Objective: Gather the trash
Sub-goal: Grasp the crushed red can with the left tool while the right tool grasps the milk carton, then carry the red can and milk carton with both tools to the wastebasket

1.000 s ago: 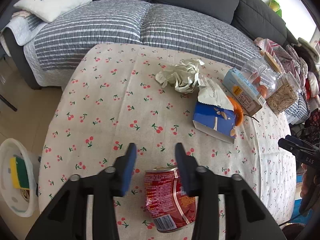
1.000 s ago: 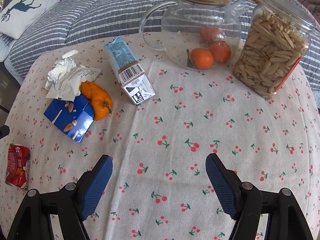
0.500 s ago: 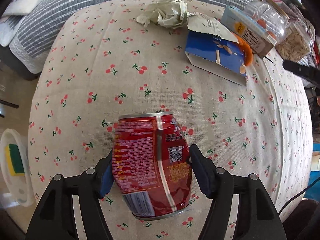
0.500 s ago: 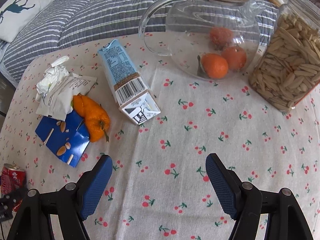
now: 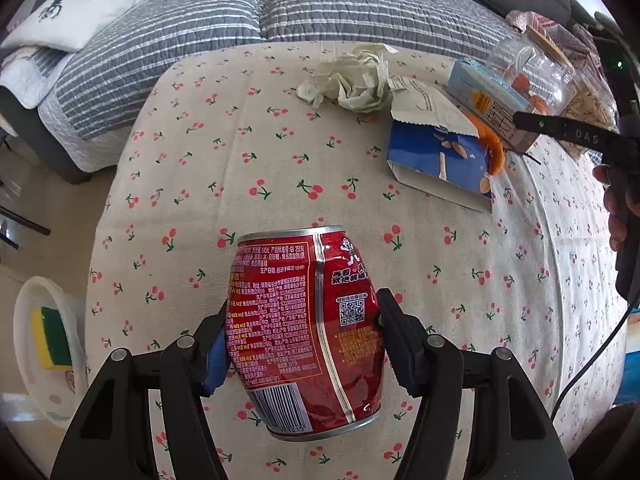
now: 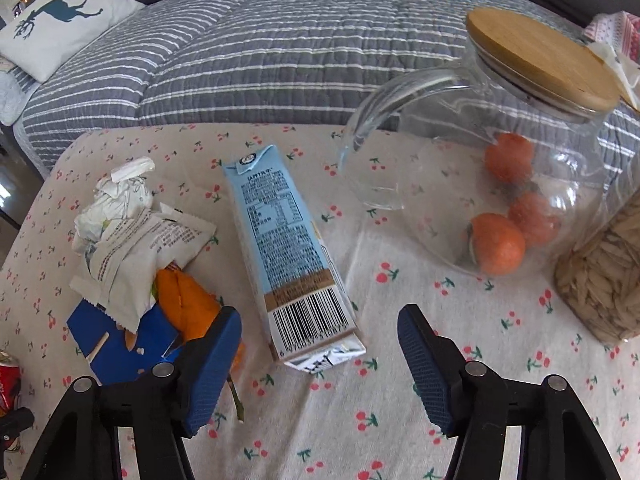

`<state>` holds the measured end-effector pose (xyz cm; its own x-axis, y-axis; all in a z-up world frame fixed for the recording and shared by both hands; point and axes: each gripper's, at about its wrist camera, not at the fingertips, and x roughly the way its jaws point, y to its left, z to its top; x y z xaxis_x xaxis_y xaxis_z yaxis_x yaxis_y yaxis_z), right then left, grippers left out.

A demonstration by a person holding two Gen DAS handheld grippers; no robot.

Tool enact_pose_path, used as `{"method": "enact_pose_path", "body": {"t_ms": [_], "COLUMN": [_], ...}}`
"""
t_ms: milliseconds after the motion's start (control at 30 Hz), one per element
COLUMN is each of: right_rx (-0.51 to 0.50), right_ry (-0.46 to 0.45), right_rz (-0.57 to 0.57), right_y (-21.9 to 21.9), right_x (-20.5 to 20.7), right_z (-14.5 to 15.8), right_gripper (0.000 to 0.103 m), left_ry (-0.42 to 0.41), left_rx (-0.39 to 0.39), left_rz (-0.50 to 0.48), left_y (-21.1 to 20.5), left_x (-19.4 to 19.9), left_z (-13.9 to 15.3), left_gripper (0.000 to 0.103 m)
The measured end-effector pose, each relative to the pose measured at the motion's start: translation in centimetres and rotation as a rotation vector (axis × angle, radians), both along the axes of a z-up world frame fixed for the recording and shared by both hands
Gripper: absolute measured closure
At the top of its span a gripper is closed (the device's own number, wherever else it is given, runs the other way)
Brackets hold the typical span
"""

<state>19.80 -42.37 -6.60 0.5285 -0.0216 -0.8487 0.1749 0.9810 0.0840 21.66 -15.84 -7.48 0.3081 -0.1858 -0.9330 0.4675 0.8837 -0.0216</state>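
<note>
My left gripper (image 5: 302,322) is shut on a dented red can (image 5: 304,332) and holds it above the cherry-print tablecloth (image 5: 240,176). My right gripper (image 6: 320,364) is open and empty, its fingers on either side of the near end of a light blue milk carton (image 6: 286,248) lying on the cloth. Left of the carton lie orange peel (image 6: 184,300), a blue snack box (image 6: 116,344), a torn white wrapper (image 6: 136,252) and crumpled paper (image 6: 116,196). The crumpled paper (image 5: 356,80) and blue box (image 5: 440,164) also show in the left wrist view.
A glass jug (image 6: 500,168) with a wooden lid holds three oranges at the right. A jar of seeds (image 6: 604,272) stands at the far right. A grey striped sofa (image 6: 280,52) lies behind the table. A white bin (image 5: 44,344) with a sponge sits on the floor at left.
My left gripper closed on the red can and lifted it off the table. My right gripper moved forward and left until it reached the milk carton.
</note>
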Motion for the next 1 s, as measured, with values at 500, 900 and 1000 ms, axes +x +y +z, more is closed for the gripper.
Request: {"method": "enact_pose_path", "body": {"t_ms": [500,900,1000], "right_rx": [-0.014,0.024,0.033], "right_ry": [0.016,-0.020,-0.028], "right_rz": [-0.003,-0.017,-0.014], "right_y": [1.7,5.2,6.3], "right_x": [-4.9,-11.4,-12.6], "right_z": [3.0,6.3,6.5], "right_gripper": [0.065,0.065,0.064], "left_ry": [-0.060,-0.106,-0.113], "left_rx": [-0.085,-0.120,-0.124], "left_rz": [0.041,0.082,0.112], "left_y": [2.4,7.4,9.2], "left_x": [-0.3,-2.6,-2.8], "left_z": [4.0,6.4,6.7], "left_gripper": [0.036,0.036,0.036]}}
